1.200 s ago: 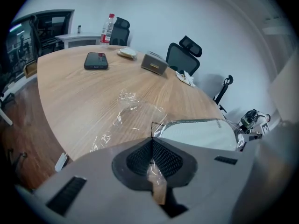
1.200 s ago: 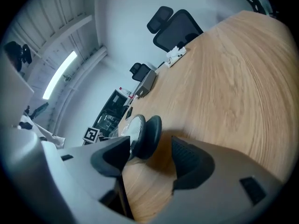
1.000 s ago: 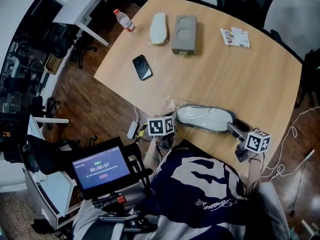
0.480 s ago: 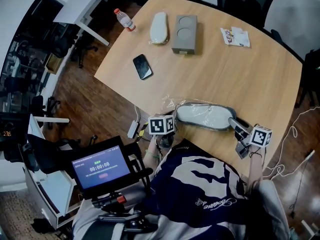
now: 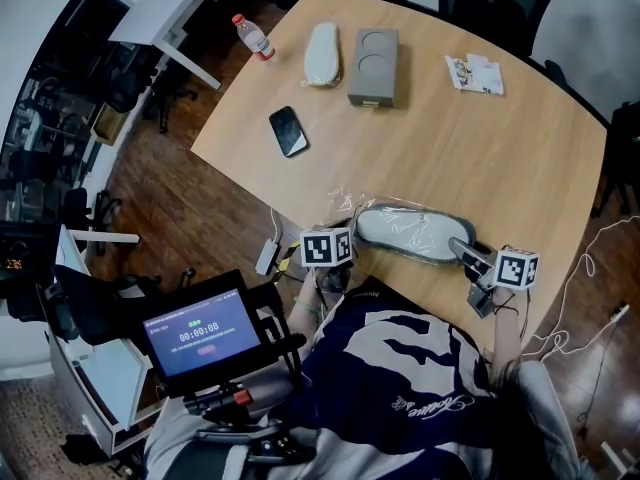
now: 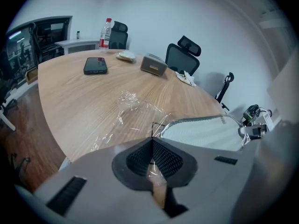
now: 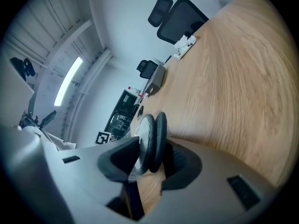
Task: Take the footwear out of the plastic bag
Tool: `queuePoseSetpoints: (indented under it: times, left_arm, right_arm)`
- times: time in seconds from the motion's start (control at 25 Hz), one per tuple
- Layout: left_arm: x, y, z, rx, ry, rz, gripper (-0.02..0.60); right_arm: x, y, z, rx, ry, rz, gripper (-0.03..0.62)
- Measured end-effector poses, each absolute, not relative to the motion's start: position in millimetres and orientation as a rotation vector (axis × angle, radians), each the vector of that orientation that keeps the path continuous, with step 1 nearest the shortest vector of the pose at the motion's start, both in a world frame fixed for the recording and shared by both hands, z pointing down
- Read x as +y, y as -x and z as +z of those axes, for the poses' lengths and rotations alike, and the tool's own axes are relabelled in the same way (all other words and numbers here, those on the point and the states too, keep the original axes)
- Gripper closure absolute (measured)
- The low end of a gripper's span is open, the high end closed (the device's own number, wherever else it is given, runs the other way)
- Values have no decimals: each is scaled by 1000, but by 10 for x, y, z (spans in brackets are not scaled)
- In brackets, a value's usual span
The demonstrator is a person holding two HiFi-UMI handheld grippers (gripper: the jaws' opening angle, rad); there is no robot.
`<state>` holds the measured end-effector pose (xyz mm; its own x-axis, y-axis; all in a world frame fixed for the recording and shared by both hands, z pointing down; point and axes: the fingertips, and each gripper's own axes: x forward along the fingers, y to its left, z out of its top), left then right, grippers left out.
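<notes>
A pair of white slippers [image 5: 410, 233] with dark soles lies in a clear plastic bag [image 6: 135, 111] near the front edge of the table [image 5: 500, 158]. My left gripper [image 5: 340, 240] is at the bag's left end. Its jaws [image 6: 152, 143] are shut on a fold of the clear film. My right gripper [image 5: 462, 250] is at the slippers' right end. Its jaws have just been closing and now clamp the two dark sole rims [image 7: 154, 134] between the pads [image 7: 180, 164].
Farther back on the table are a black phone [image 5: 288, 131], a single white slipper [image 5: 322, 54], a grey box [image 5: 373, 66], a water bottle [image 5: 252, 36] and small packets [image 5: 474, 73]. Office chairs [image 6: 182, 55] stand behind. A tablet screen [image 5: 200, 333] sits at the lower left.
The right gripper has shifted a little and rolled at the slippers' right end, and its jaws have narrowed onto the soles. The left gripper has stayed put on the bag.
</notes>
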<state>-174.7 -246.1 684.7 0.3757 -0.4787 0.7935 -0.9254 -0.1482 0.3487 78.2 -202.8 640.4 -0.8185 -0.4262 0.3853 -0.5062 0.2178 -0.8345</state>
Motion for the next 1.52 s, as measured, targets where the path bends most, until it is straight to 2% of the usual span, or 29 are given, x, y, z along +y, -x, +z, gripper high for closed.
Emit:
queuePoseSetpoints:
  times: [0.44,1.04,1.32,1.52]
  left_arm:
    - [-2527,1820,6813,-1321,-1803,712,578]
    - [-2613,1906,6760,-1349,-1781,751,578]
    - [-2681,1252,6269,-1201,-2063,812,578]
    - [-2416,631,6375,-985,-2121,844,578]
  right_arm:
    - [-1874,-1101,5966,-2436,-1138,1649,482]
    - [-1723,-1476,5842,-2417,-1333,1631,485]
    - [-1743,-1420,5880,-2391,-1363,1671,486]
    - [-1750,-1356,5862,-2424,-1357,1639,487]
